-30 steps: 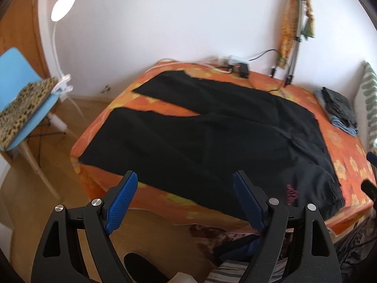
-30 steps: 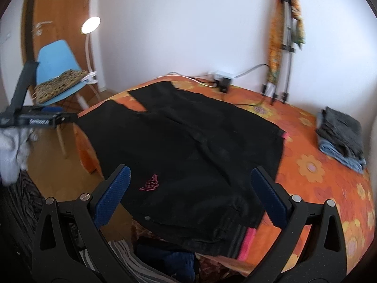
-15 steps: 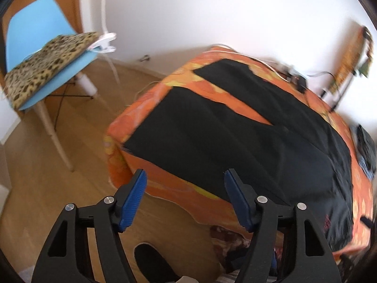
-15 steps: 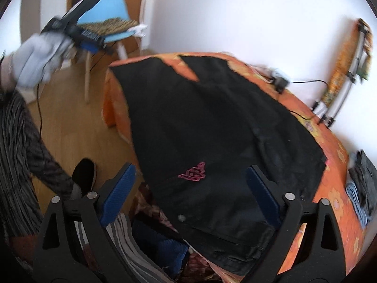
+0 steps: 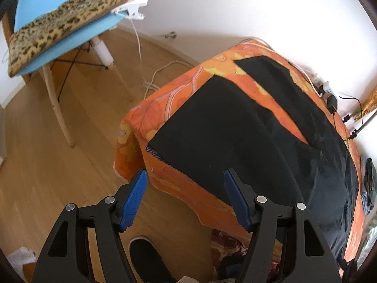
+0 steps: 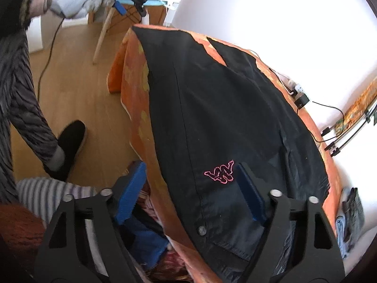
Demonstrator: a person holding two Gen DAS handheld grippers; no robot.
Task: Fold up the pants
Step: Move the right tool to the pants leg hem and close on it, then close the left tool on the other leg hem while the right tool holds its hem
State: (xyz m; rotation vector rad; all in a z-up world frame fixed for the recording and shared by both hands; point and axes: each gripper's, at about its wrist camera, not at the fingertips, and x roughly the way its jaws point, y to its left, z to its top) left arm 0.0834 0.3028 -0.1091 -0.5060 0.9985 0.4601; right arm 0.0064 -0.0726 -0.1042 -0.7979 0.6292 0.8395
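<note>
In the left wrist view, the left gripper (image 5: 185, 187) is seen with its 2 blue-padded fingers (image 5: 134, 198) spread wide and nothing held between them, above the near edge of the orange cloth (image 5: 165, 108). The black pants (image 5: 247, 141) are laid flat on that cloth, the 2 legs running toward the corner nearest a blue chair (image 5: 63, 35).

In the right wrist view, the right gripper (image 6: 192, 186) is seen with its fingers apart, at the waist end of the pants (image 6: 223, 122), close to a pink logo (image 6: 220, 171). Folded clothes (image 6: 351, 219) are seen at the far right.
</note>
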